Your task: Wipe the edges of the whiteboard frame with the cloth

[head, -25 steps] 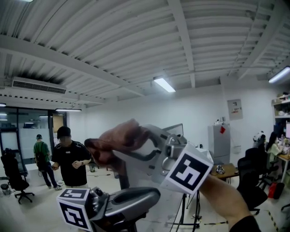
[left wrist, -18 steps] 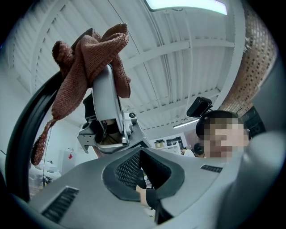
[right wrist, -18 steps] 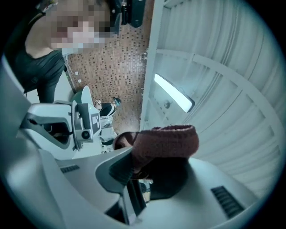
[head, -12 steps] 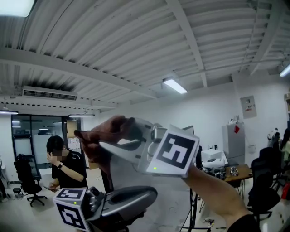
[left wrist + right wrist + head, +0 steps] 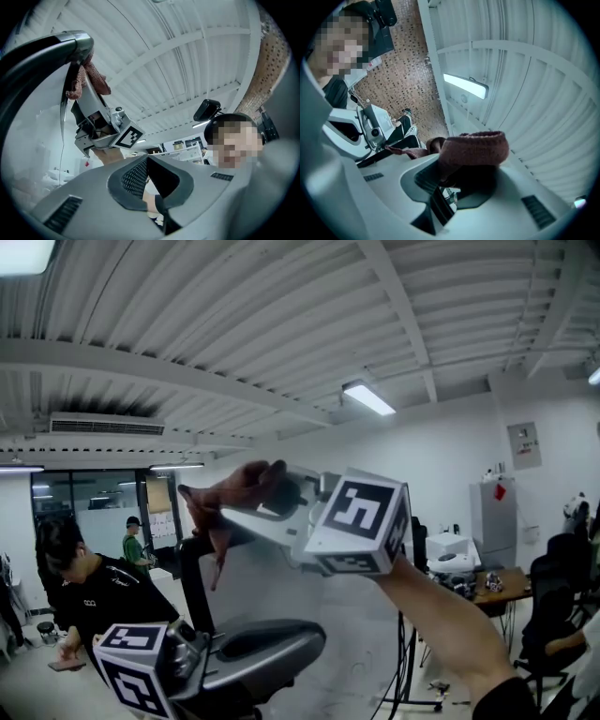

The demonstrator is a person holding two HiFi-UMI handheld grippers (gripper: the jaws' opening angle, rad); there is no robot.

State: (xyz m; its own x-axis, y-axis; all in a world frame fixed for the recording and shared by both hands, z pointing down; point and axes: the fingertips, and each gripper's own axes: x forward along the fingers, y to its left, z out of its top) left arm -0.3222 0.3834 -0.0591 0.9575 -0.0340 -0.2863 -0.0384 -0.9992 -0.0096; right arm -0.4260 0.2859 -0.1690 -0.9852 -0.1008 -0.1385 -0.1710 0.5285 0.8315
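Note:
A reddish-brown cloth (image 5: 236, 495) is pinched in my right gripper (image 5: 246, 504), which is raised high, and the cloth is pressed on the top corner of the whiteboard's black frame (image 5: 194, 585). The right gripper view shows the cloth (image 5: 474, 147) bunched between the jaws. In the left gripper view the cloth (image 5: 89, 78) sits against the frame's rounded corner (image 5: 49, 46), with the right gripper (image 5: 102, 127) below it. My left gripper (image 5: 314, 638) is low, in front of the whiteboard, its jaws (image 5: 147, 159) shut on nothing.
The whiteboard's pale face (image 5: 281, 587) fills the middle on a black wheeled stand (image 5: 405, 673). People (image 5: 75, 589) are at the far left. A grey fridge (image 5: 495, 521), a cluttered desk (image 5: 483, 585) and office chairs (image 5: 553, 596) are on the right.
The head view has swung left and up. My right gripper has turned, its marker cube now facing me, with the cloth still at the frame's corner. The people in the background have moved.

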